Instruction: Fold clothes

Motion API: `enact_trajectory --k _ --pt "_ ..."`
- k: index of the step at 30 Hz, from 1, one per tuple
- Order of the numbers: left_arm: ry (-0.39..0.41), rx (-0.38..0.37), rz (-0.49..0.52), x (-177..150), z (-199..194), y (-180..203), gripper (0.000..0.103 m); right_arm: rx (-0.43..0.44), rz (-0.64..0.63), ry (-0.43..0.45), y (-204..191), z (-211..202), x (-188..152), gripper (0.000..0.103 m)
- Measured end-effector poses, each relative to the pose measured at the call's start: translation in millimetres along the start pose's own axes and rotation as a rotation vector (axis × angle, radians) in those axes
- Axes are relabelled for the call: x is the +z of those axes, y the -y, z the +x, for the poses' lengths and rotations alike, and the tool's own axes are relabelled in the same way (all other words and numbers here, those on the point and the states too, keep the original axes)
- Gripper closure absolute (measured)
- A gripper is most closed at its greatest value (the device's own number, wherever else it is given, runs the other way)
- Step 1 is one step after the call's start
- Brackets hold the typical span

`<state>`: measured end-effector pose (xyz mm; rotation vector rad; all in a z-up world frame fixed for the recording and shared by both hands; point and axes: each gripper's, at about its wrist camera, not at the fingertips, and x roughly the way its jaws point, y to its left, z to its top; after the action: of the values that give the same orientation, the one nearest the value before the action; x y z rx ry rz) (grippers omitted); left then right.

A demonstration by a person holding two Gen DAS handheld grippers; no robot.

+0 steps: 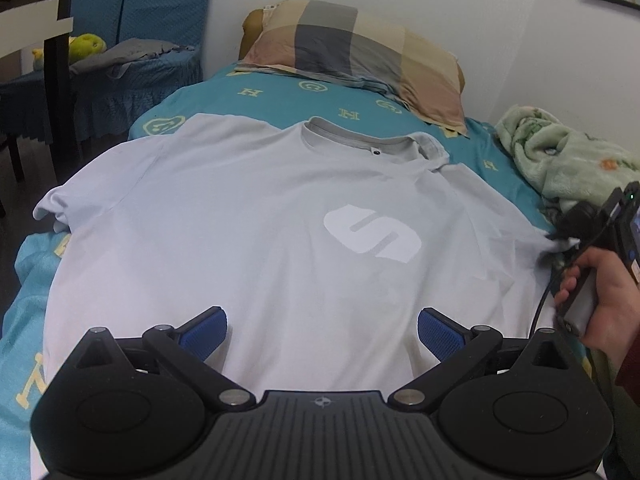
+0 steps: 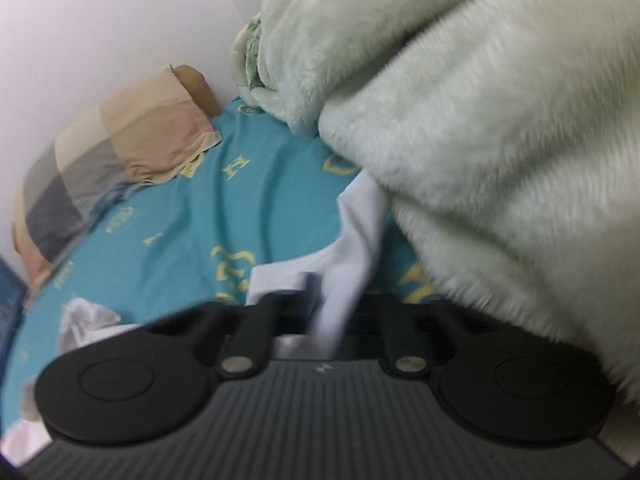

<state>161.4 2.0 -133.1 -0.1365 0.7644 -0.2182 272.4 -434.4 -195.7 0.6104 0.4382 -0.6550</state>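
Observation:
A pale grey T-shirt with a white S logo lies flat, front up, on the teal bed sheet, collar toward the pillow. My left gripper is open, its blue pads just above the shirt's lower middle, holding nothing. My right gripper is at the shirt's right sleeve, held by a hand. In the right wrist view the jaws are closed on a strip of the pale sleeve fabric, and the fingertips are hidden by it.
A checked pillow lies at the head of the bed against the white wall. A fluffy pale green blanket is bunched at the right edge, close over the right gripper. A teal-covered chair stands left of the bed.

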Motion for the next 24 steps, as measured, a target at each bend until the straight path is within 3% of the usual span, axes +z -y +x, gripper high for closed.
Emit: enact_trajectory --k 7,13,17,24 --pt "0.089 0.014 -0.082 15.6 -21.8 -20.3 0.0 0.06 -0.252 0.218 -54.1 -70.1 2.8 0.097" --pt "0.189 0.03 -0.224 30.6 -51.3 -53.0 0.0 0.205 -0.555 0.37 -134.5 -144.0 -45.0 0.097" --pt "0.242 0.059 -0.274 36.3 -64.2 -75.1 0.0 0.275 -0.705 0.33 -170.1 -164.2 -97.4 0.097" --pt "0.207 0.062 -0.334 34.0 -50.7 -96.2 0.0 0.322 -0.758 0.099 -186.5 -149.4 -155.2 0.095"
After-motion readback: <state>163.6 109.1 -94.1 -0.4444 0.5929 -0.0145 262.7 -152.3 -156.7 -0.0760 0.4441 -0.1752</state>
